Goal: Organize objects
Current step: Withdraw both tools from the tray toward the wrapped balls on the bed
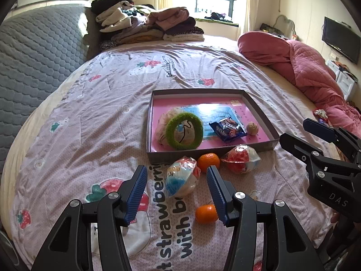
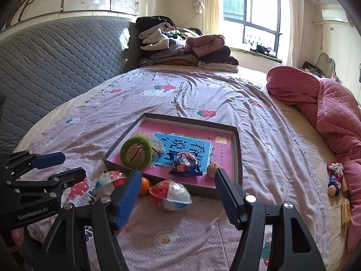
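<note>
The wrapped toy ball (image 1: 181,177) lies on the bed sheet (image 1: 90,117), just short of the near wall of the shallow box (image 1: 150,122), and it sits straight ahead of the left tongs (image 1: 177,192), between the lines of their two blue pads. It is roundish in its crinkled wrapper, with no clear long axis, so the approach angle matters little. The left tongs are plainly the nearer pair. They stand wide, holding nothing and, as far as the left wrist view shows, touching nothing.

Just beyond the ball rests a tangerine (image 1: 208,162), touching or almost touching it; a second tangerine (image 1: 206,213) lies nearer, beside the right-hand pad. A second wrapped ball (image 1: 240,158) lies to the right, close against the box wall. From the right wrist view this second ball (image 2: 172,194) sits ahead of the right tongs (image 2: 177,190), which are also spread wide and empty.

Inside the box already lie a green ring (image 1: 184,132) over a pale cloth item, a blue snack packet (image 1: 227,129) and a small walnut-like ball (image 1: 252,128).

Judging by this, the coming move is a short advance of the left tongs and a close on the first ball; the tangerine behind it may get nudged.
</note>
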Tool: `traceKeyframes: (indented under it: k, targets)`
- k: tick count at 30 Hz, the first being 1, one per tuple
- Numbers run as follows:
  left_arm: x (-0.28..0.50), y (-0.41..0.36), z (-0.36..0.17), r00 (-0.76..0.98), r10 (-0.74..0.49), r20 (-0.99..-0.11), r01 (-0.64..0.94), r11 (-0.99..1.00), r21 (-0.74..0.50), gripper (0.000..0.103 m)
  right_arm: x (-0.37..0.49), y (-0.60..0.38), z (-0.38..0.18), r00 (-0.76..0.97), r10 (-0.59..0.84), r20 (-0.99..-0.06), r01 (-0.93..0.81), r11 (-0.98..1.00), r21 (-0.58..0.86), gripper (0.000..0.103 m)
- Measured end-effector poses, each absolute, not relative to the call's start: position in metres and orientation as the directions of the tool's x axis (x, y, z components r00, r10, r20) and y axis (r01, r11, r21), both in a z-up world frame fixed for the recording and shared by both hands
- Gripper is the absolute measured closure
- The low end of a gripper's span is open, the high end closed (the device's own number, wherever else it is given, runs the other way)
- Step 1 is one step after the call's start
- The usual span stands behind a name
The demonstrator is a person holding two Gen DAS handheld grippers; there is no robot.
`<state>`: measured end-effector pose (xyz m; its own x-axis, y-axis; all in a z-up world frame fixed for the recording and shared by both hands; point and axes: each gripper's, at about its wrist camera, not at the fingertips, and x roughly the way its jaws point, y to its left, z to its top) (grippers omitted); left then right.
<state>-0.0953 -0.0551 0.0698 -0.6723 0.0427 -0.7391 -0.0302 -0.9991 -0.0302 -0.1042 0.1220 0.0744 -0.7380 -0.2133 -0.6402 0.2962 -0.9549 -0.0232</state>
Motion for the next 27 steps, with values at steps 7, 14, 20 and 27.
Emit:
traceKeyframes:
  k: [7, 14, 20, 27]
  targets:
    - [-0.087, -0.055, 0.064, -0.668, 0.043, -0.743, -0.028, -0.999, -0.032, 0.047, -0.094, 0.122, 0.069, -0.734, -0.212, -0.645, 0.298, -0.954, -0.025, 0.036]
    - [-0.078, -0.050, 0.057, -0.662, 0.046, -0.748, -0.037, -0.999, -0.029, 0.047, -0.085, 0.125, 0.066, -0.734, -0.206, -0.647, 0.293, -0.956, -0.027, 0.036]
    - [-0.070, -0.045, 0.051, -0.657, 0.051, -0.752, -0.051, -0.998, -0.024, 0.047, -0.079, 0.127, 0.062, -0.732, -0.202, -0.650, 0.291, -0.956, -0.030, 0.036]
    - [-0.065, -0.045, 0.044, -0.650, 0.047, -0.759, -0.051, -0.999, -0.018, 0.047, -0.073, 0.127, 0.055, -0.726, -0.199, -0.659, 0.294, -0.955, -0.035, 0.036]
